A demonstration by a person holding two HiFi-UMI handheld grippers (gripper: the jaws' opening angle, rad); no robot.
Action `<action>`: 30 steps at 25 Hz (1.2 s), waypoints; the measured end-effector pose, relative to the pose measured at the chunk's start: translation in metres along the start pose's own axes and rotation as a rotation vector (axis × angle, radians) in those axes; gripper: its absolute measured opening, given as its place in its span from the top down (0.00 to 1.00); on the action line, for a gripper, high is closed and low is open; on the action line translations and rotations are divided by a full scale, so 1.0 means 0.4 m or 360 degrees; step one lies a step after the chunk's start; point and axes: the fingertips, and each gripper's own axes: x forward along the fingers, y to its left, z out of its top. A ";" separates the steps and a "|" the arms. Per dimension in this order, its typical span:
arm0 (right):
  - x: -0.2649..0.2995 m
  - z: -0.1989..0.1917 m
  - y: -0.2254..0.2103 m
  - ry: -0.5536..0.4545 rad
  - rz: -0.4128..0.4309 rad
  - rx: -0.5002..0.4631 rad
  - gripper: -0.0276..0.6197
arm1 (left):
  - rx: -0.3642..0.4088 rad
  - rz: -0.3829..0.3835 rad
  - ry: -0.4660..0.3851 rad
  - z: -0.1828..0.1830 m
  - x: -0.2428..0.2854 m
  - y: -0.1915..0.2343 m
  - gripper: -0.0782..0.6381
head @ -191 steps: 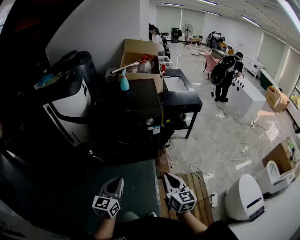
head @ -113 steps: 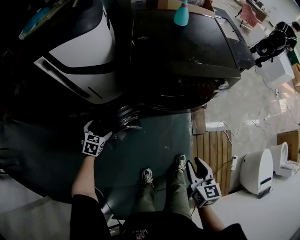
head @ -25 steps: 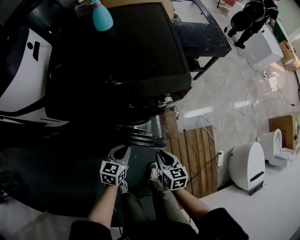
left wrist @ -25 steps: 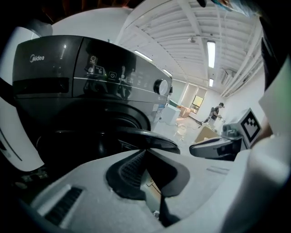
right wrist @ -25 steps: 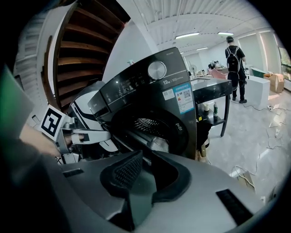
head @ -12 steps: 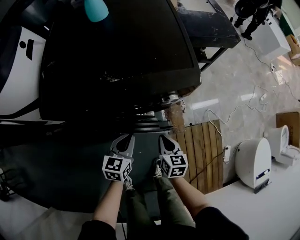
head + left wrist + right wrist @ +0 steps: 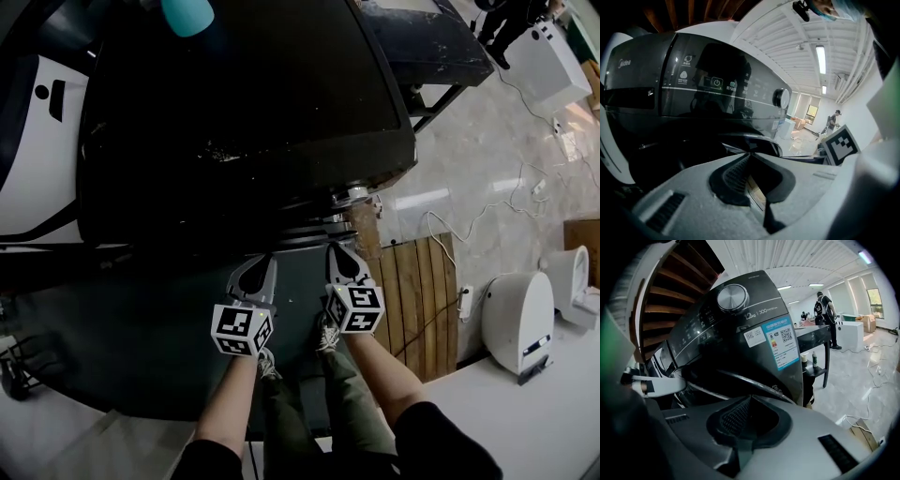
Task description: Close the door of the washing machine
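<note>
Both tongs are closed on nothing: your left gripper (image 7: 254,267) and right gripper (image 7: 343,260) have their jaws pressed together, tips near the round dark door (image 7: 319,231) on the dark grey front-loading washing machine (image 7: 244,112). Since a second ago both hands have come forward, and the door now appears to lie close against the machine's front, so the swing looks done; you can't tell if the latch caught. Count: two grippers, one machine, one door, one teal bottle (image 7: 187,13) on top.
</note>
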 end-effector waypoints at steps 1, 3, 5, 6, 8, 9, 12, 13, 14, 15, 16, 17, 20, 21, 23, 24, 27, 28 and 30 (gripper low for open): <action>0.008 0.004 -0.002 -0.0009 -0.0004 0.0008 0.95 | -0.0005 0.0013 0.0001 0.000 0.004 0.006 0.87; 0.026 0.010 -0.008 -0.0024 -0.0009 0.0013 0.95 | -0.0008 0.0044 -0.0005 0.003 0.009 0.020 0.87; 0.042 0.020 -0.010 -0.0029 -0.0004 0.0007 0.95 | -0.0013 0.0077 -0.0024 0.006 0.010 0.034 0.87; 0.048 0.025 -0.010 -0.0029 0.0002 0.0005 0.95 | -0.0015 0.0094 -0.0036 0.006 0.009 0.040 0.87; 0.053 0.029 -0.012 -0.0029 0.0011 -0.0002 0.95 | -0.0002 0.0149 -0.0064 0.008 0.001 0.056 0.87; 0.053 0.029 -0.012 -0.0030 0.0018 0.0000 0.95 | 0.0011 0.0185 -0.0076 0.010 -0.005 0.068 0.87; 0.055 0.027 -0.010 -0.0032 0.0034 0.0008 0.95 | 0.0031 0.0243 -0.0090 0.013 -0.020 0.098 0.87; 0.055 0.027 -0.011 -0.0032 0.0033 0.0004 0.95 | 0.0038 0.0237 -0.0090 0.012 -0.020 0.101 0.87; 0.056 0.026 -0.012 -0.0031 0.0031 0.0000 0.95 | 0.0047 0.0229 -0.0089 0.012 -0.019 0.101 0.87; 0.058 0.026 -0.012 -0.0031 0.0027 -0.0003 0.95 | 0.0054 0.0223 -0.0089 0.011 -0.018 0.102 0.87; 0.059 0.026 -0.012 -0.0032 0.0021 -0.0006 0.95 | 0.0056 0.0219 -0.0091 0.011 -0.017 0.102 0.87; 0.060 0.027 -0.012 -0.0036 0.0012 -0.0008 0.95 | 0.0057 0.0217 -0.0093 0.010 -0.016 0.103 0.87; 0.062 0.031 -0.008 -0.0049 -0.0017 -0.0011 0.95 | 0.0064 0.0217 -0.0090 0.007 -0.013 0.104 0.87; 0.062 0.029 -0.008 -0.0051 -0.0022 -0.0011 0.95 | 0.0063 0.0214 -0.0087 0.005 -0.011 0.104 0.87; 0.062 0.029 -0.009 -0.0061 -0.0017 -0.0028 0.95 | 0.0062 0.0201 -0.0082 0.002 -0.008 0.103 0.87; 0.062 0.030 -0.010 -0.0065 -0.0012 -0.0044 0.95 | 0.0063 0.0194 -0.0079 0.002 -0.007 0.102 0.87; 0.067 0.033 -0.009 -0.0065 -0.0016 -0.0079 0.95 | 0.0054 0.0189 -0.0077 0.001 -0.005 0.105 0.87; 0.072 0.036 -0.010 -0.0063 -0.0021 -0.0082 0.95 | 0.0042 0.0194 -0.0079 0.003 -0.002 0.107 0.87; 0.078 0.044 -0.012 -0.0070 -0.0027 -0.0071 0.95 | 0.0017 0.0199 -0.0079 0.004 0.004 0.106 0.87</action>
